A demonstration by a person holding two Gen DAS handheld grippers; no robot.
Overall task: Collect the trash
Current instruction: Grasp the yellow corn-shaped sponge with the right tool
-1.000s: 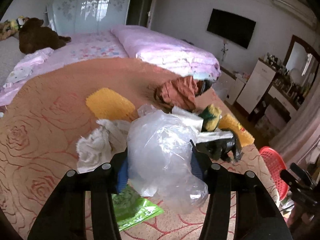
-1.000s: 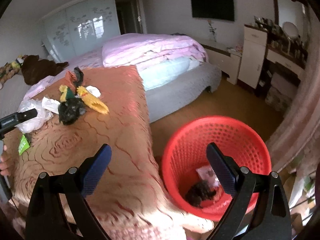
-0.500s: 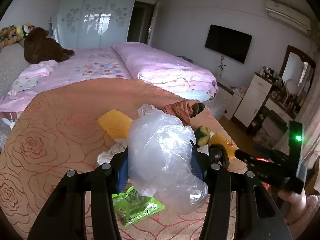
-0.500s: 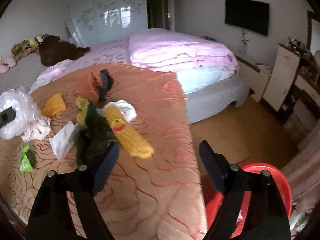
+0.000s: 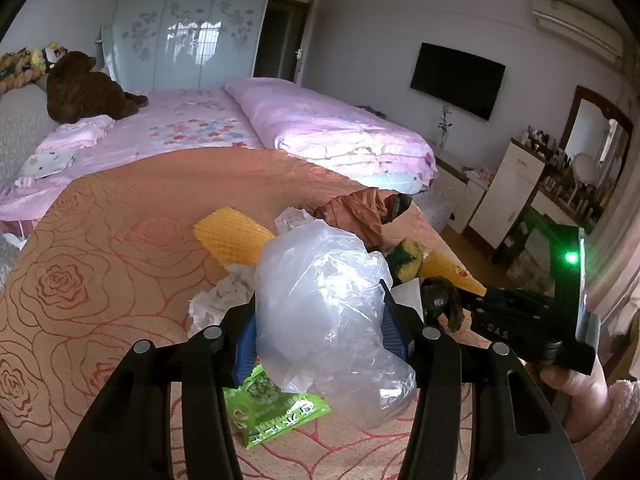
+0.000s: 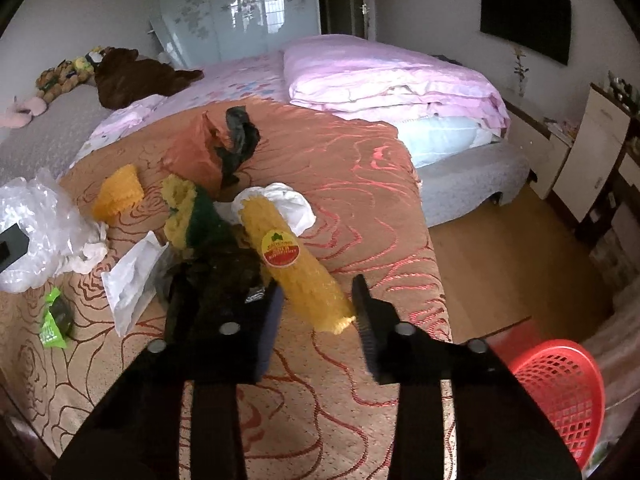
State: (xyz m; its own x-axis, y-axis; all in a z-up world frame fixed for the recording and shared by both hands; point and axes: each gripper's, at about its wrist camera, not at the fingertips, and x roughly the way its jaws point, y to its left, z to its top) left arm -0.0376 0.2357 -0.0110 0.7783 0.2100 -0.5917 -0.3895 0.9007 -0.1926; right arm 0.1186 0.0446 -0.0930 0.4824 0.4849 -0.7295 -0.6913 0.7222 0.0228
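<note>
My left gripper (image 5: 320, 320) is shut on a crumpled clear plastic bag (image 5: 320, 300), held just above the orange rose-patterned bedspread (image 5: 100, 280). My right gripper (image 6: 316, 304) is over the trash pile, its jaws closing on the near end of a yellow foam net sleeve (image 6: 296, 272) with a red sticker. The sleeve fills the gap between the fingers. A dark crumpled bag (image 6: 224, 268) lies against the left finger. From the left wrist view the right gripper's body (image 5: 520, 320) shows at the right, in a hand.
On the bedspread lie a yellow-green sponge (image 6: 192, 216), white paper (image 6: 132, 276), a green snack wrapper (image 6: 52, 320), a second yellow foam piece (image 6: 118, 194), an orange bag (image 6: 192, 156) and white tissue (image 6: 288, 200). A red mesh bin (image 6: 560, 392) stands on the floor, lower right.
My right gripper swung from above the red bin over to the trash pile, and its jaws narrowed around the yellow foam sleeve. The left gripper kept its hold on the plastic bag and rose slightly.
</note>
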